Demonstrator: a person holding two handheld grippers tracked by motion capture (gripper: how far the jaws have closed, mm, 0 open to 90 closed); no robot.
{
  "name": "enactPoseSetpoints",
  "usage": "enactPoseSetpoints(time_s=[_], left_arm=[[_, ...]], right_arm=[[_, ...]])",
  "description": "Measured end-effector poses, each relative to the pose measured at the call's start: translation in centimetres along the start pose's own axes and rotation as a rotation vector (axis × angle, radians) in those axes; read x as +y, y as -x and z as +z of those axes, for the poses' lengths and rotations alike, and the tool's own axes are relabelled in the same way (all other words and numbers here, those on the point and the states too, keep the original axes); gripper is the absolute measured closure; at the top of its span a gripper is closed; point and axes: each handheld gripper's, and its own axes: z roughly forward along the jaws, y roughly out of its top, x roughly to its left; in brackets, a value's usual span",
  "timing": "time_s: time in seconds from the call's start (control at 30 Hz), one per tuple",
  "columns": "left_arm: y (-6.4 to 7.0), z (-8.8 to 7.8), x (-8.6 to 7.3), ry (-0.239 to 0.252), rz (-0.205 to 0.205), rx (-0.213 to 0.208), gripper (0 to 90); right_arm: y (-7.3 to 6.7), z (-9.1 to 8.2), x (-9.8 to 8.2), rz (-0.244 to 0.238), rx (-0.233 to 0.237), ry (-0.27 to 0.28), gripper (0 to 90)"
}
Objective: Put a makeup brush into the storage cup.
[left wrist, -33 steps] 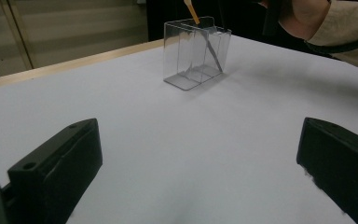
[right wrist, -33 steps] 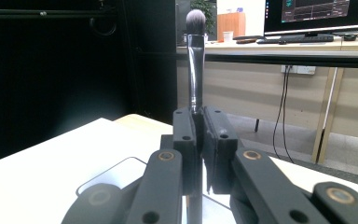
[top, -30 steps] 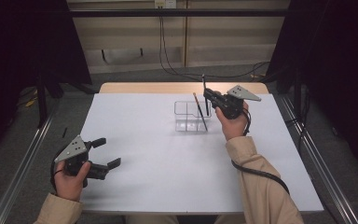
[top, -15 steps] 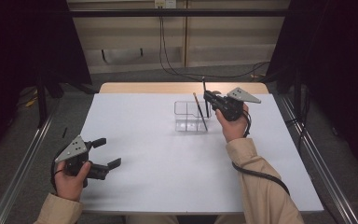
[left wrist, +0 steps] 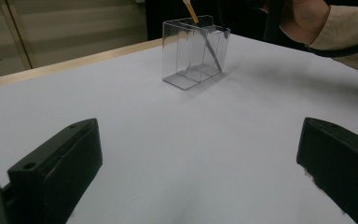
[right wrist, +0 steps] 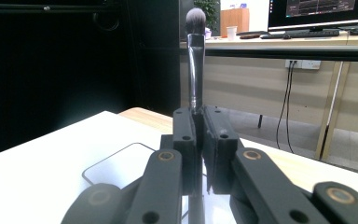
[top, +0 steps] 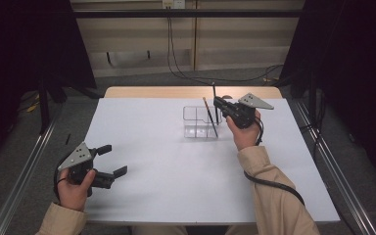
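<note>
The right claw (right wrist: 197, 140) is clamping a slim, light, stiff black makeup brush (right wrist: 195, 60) mid-handle, over the clear plastic organiser (top: 200, 122); left claw (top: 111, 160) is resting open.

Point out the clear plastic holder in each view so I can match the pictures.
High view: clear holder at the table's far middle, beside the right gripper.
Left gripper view: top centre, beyond the open jaws.
Right gripper view: its rim low, left of the shut jaws.
Shared landmark: the white table.
</note>
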Motion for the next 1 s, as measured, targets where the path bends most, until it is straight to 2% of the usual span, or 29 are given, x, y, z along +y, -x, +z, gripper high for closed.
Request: enactPoseSetpoints(time_s=[1.0], left_arm=[[0.04, -0.02, 0.07, 0.001, 0.002, -0.002, 0.1]], right_arm=[[-0.33, -0.71, -0.37, -0.001, 0.020, -0.010, 84.6]])
